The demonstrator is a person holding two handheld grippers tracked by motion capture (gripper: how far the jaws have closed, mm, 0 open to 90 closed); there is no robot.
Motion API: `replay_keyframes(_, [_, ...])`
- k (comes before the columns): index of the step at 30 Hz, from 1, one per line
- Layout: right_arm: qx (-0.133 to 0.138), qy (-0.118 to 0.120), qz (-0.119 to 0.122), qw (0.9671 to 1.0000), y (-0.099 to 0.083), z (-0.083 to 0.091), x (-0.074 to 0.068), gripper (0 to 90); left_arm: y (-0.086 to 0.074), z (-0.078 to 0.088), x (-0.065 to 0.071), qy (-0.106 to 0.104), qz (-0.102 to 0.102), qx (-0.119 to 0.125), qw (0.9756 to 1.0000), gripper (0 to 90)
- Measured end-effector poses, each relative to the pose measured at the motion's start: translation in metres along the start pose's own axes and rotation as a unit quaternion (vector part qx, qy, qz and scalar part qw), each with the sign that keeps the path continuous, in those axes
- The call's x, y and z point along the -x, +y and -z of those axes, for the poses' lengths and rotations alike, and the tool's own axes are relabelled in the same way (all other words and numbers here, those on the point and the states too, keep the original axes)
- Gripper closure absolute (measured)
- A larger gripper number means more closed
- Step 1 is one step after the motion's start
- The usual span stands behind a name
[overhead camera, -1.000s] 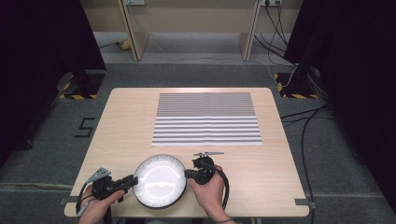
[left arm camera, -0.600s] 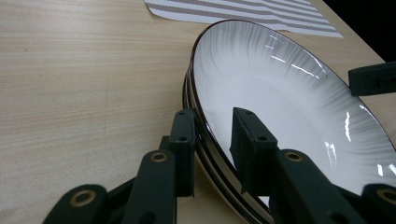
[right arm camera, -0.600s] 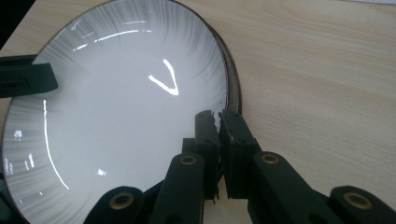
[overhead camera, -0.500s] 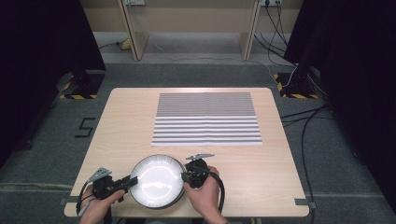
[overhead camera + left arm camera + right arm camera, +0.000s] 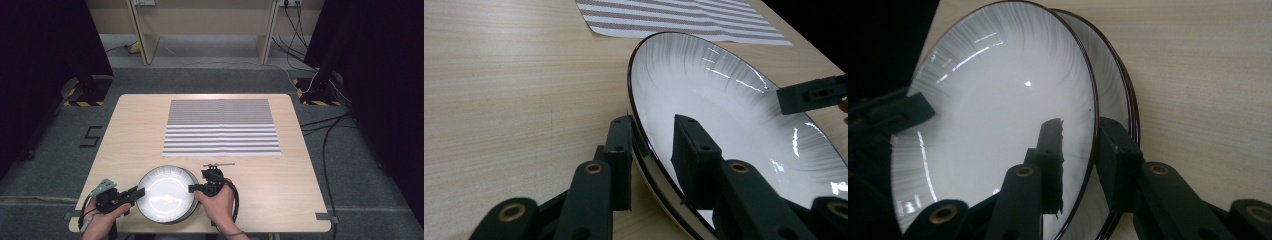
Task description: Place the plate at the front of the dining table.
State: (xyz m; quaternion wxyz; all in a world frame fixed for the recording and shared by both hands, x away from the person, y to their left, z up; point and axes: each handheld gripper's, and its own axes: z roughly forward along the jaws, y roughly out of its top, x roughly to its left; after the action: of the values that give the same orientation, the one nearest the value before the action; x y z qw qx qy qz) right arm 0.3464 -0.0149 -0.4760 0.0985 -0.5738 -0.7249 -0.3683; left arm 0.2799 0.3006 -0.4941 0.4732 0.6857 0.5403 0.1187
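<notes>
Stack of white round ceramic plates (image 5: 165, 195) sits near the wooden surface's (image 5: 125, 135) front edge, striped rectangular mat (image 5: 221, 126) lying behind it, probably not touching.

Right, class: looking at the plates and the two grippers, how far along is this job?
Done: little yet; the striped mat lies bare. In hand: the left gripper is shut on the top plate at its rim. The right gripper has just been opening its jaws, with the opposite rim between them, where it stands apart from the lower plate. Left: probably carrying the top plate across to the mat.
</notes>
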Motion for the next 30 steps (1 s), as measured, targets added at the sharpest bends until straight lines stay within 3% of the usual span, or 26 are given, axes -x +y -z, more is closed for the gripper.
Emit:
replay_keyframes(4, [-0.006, 0.024, -0.018, 0.9995, 0.003, 0.001, 0.006, 71.7, -0.001, -0.003, 0.002, 0.000, -0.007, -0.004, 1.0000, 69.7])
replay_keyframes(5, [-0.007, 0.037, -0.041, 0.9984, 0.004, 0.001, 0.009, 69.0, -0.003, -0.006, 0.003, -0.001, -0.004, -0.008, 1.0000, 70.0])
replay_keyframes(7, [-0.005, 0.043, -0.049, 0.9979, 0.004, 0.001, 0.010, 69.0, -0.003, -0.007, 0.003, 0.001, -0.007, -0.008, 0.9999, 70.0])
replay_keyframes(8, [-0.008, 0.057, -0.060, 0.9965, 0.006, 0.001, 0.014, 69.1, -0.003, -0.008, 0.003, 0.002, -0.009, -0.010, 0.9999, 70.1])
replay_keyframes(11, [-0.010, 0.062, -0.065, 0.9959, 0.007, 0.001, 0.016, 69.5, -0.003, -0.010, 0.005, 0.007, -0.013, -0.012, 0.9998, 70.1])
replay_keyframes(12, [-0.012, 0.063, -0.068, 0.9956, 0.008, 0.000, 0.016, 70.0, -0.002, -0.012, 0.007, 0.015, -0.025, -0.015, 0.9995, 69.9])
replay_keyframes(19, [0.001, 0.034, -0.036, 0.9988, 0.009, -0.003, 0.010, 70.7, -0.002, -0.013, 0.004, 0.008, -0.011, -0.015, 0.9998, 69.8])
replay_keyframes(21, [0.007, 0.011, -0.008, 0.9999, 0.009, -0.004, 0.006, 77.1, -0.002, -0.013, 0.004, 0.007, -0.009, -0.014, 0.9998, 69.8])
replay_keyframes(24, [0.006, -0.004, 0.010, 0.9999, 0.009, -0.005, 0.007, 83.7, -0.002, -0.013, 0.003, 0.005, -0.008, -0.013, 0.9999, 69.6])
replay_keyframes(27, [0.001, -0.001, 0.013, 0.9999, 0.011, -0.005, 0.007, 84.1, -0.003, -0.013, 0.002, -0.002, -0.009, -0.009, 0.9999, 68.6])
replay_keyframes(30, [0.003, 0.012, -0.001, 0.9999, 0.011, -0.005, 0.011, 84.8, -0.005, -0.012, -0.002, -0.020, -0.004, -0.001, 0.9998, 64.8])
